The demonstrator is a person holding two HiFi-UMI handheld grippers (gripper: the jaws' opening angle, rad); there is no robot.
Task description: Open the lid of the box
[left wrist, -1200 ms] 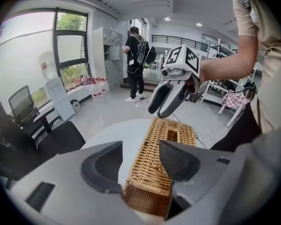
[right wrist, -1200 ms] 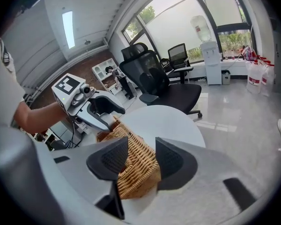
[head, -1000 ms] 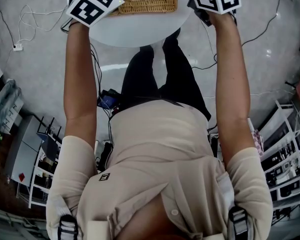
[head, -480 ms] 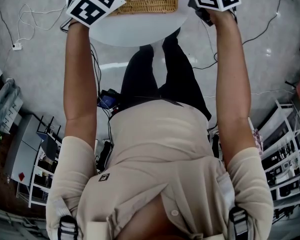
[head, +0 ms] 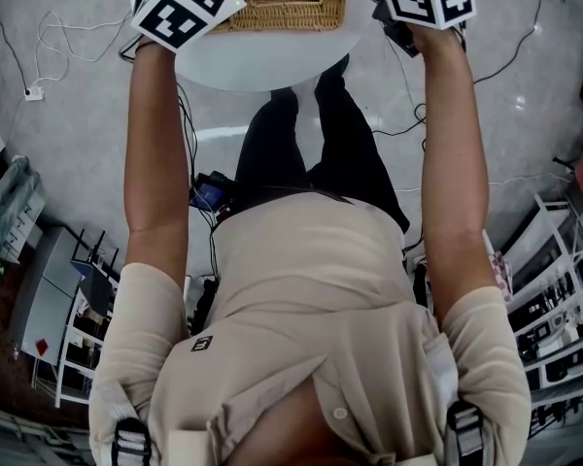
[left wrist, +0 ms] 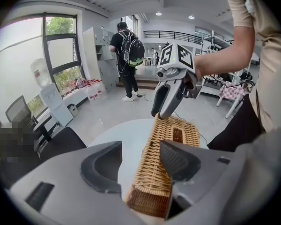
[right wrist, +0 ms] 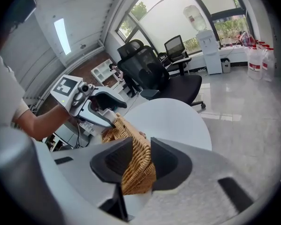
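Observation:
A long wicker box (left wrist: 166, 149) with a slot in its lid lies on a round white table (left wrist: 126, 139). My left gripper (left wrist: 138, 161) is open around one end of the box: the right pad is close to the wicker, while the left pad stands clear with table showing in the gap. At the other end, my right gripper (right wrist: 140, 161) has just been closing and both pads press on the upper wicker edge (right wrist: 138, 168). In the head view the box (head: 287, 3) sits at the top edge between both marker cubes, and the fingertips are cut off there.
Black office chairs (right wrist: 154, 74) and a water dispenser (right wrist: 208, 46) stand beyond the table by the windows. A person with a backpack (left wrist: 126, 55) stands far off. Cables (head: 49, 37) lie on the floor, and wire shelves (head: 554, 289) stand at the right.

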